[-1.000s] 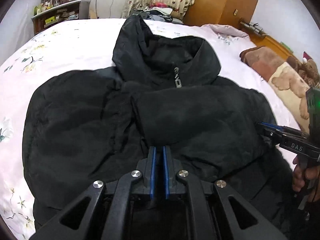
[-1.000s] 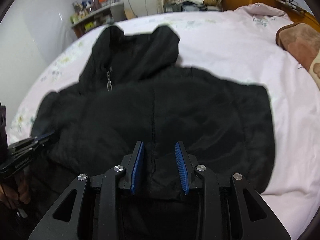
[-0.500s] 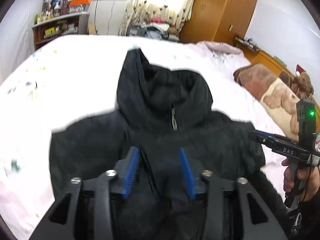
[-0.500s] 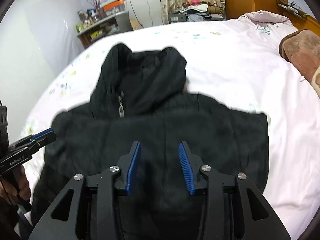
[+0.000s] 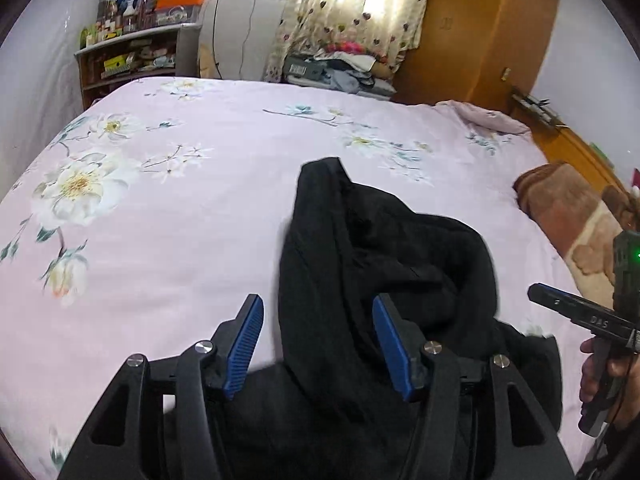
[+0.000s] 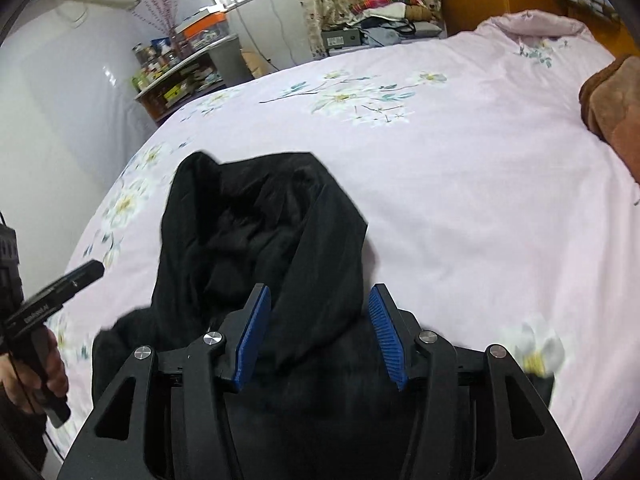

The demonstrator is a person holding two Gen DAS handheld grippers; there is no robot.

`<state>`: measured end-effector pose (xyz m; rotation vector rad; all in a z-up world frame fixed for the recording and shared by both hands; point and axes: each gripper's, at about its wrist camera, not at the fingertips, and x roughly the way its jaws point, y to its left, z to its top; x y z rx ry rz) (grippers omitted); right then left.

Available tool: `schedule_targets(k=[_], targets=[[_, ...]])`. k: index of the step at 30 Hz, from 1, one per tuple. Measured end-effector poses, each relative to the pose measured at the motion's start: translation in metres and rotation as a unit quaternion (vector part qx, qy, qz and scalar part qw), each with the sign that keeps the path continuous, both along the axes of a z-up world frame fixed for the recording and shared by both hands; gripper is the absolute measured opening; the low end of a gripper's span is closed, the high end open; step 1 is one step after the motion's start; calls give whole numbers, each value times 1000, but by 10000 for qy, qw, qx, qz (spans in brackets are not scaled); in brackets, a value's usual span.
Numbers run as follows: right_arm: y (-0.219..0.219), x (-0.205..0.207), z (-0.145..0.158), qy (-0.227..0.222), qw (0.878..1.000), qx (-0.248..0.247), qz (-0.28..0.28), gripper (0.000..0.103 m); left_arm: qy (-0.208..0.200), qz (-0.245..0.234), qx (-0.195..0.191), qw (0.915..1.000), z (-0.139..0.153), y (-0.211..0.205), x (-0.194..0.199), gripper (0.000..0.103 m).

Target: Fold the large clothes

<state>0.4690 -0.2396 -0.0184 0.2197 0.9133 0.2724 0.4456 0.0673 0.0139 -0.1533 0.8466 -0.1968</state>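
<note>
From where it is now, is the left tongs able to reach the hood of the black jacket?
Probably yes. The left tongs are opening with nothing gripped, and the hood of the black jacket lies just ahead of them on the bed, with nothing lying over it.

A black jacket (image 5: 380, 264) is seen on a pale pink bed sheet (image 5: 180, 220) printed with white and teal flowers, blue ribbed pads are borne by the black fingers (image 5: 244, 340), and a cream curtain (image 5: 352, 4) is dotted with dark hearts beside an orange-brown wardrobe (image 5: 480, 28).
</note>
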Motion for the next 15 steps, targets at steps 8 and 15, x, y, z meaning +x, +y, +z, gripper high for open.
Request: schedule_targets(k=[8,15], targets=[[-1,74,-25,332,9992,203,0,52,264,-23,126,9996,-32,-12,72,59],[17,107,-45,540,9984,6,166,24,361,-238,119,9990,-52,-31,101,8]])
